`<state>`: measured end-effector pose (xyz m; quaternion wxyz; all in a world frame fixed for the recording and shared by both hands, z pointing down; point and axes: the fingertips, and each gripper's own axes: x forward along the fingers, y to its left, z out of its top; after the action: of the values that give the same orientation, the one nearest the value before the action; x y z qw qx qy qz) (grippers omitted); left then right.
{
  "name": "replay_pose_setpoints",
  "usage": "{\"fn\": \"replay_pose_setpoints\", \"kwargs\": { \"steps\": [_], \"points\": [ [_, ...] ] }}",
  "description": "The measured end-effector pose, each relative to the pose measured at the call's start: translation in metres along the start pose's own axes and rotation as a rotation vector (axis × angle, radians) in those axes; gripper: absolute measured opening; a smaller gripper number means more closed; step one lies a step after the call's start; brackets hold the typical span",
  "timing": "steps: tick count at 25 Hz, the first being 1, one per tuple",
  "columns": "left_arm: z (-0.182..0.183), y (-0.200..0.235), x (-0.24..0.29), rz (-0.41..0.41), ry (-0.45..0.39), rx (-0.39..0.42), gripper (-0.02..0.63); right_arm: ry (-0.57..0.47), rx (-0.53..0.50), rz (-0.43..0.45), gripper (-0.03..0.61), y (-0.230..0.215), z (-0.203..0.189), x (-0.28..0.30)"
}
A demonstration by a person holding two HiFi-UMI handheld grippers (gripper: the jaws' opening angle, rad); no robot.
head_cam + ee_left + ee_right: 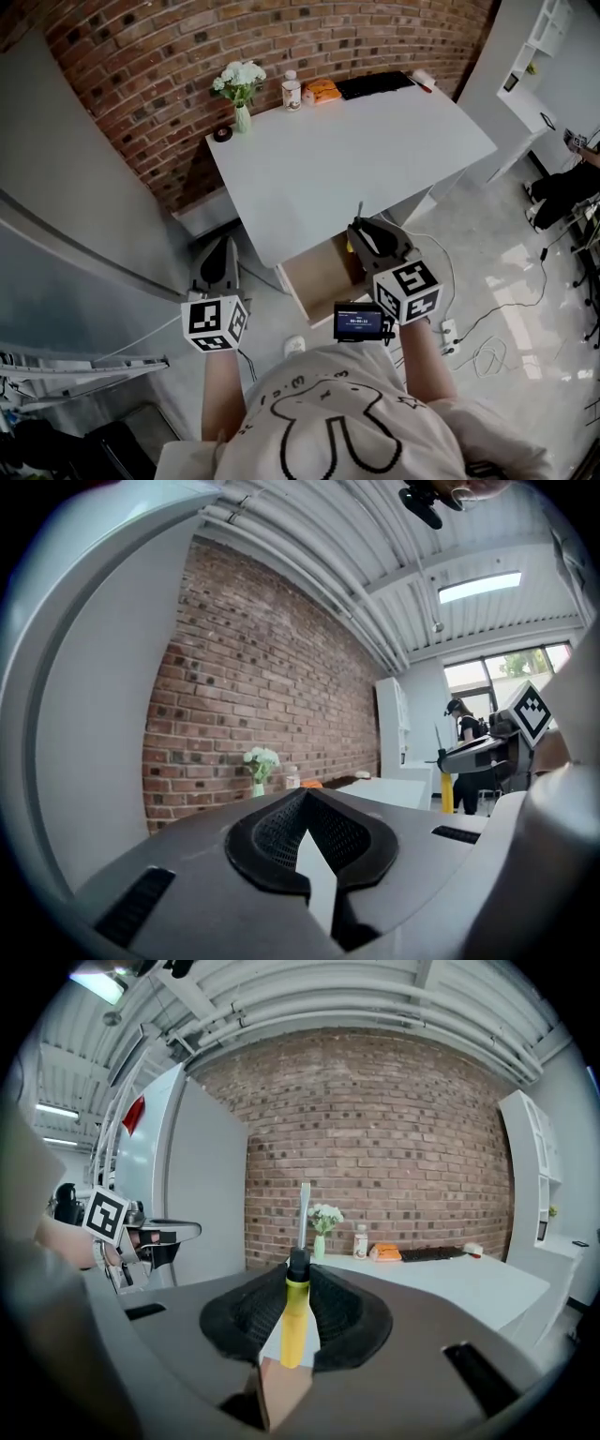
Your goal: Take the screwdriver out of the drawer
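Observation:
My right gripper (298, 1283) is shut on a screwdriver (295, 1316) with a yellow handle, black collar and steel blade pointing up. In the head view that gripper (361, 230) hangs above the open wooden drawer (322, 274) under the white desk (347, 159), with the screwdriver's blade (358, 210) sticking out over the desk edge. My left gripper (221, 258) hovers left of the drawer over the floor. In the left gripper view its jaws (306, 803) meet at the tips with nothing between them.
On the desk's far edge stand a vase of white flowers (240, 91), a small bottle (292, 92), an orange packet (322, 90) and a black keyboard (375, 84). A brick wall (178, 94) lies behind. Cables and a power strip (450, 330) lie on the floor at right.

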<state>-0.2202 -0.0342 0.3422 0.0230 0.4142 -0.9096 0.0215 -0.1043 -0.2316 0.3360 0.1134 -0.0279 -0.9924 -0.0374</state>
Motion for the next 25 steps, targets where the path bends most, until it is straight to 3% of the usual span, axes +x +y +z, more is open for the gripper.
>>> {"fn": "replay_pose_setpoints", "kwargs": {
  "steps": [8,25],
  "points": [
    [0.044,-0.011,0.009,-0.03,-0.116,0.033,0.011,-0.137,-0.058,-0.018,0.078,0.002,0.029,-0.011],
    [0.05,-0.02,0.003,-0.045,-0.132,0.036,0.011,-0.182,-0.047,-0.063,0.078,-0.002,0.04,-0.034]
  ]
}}
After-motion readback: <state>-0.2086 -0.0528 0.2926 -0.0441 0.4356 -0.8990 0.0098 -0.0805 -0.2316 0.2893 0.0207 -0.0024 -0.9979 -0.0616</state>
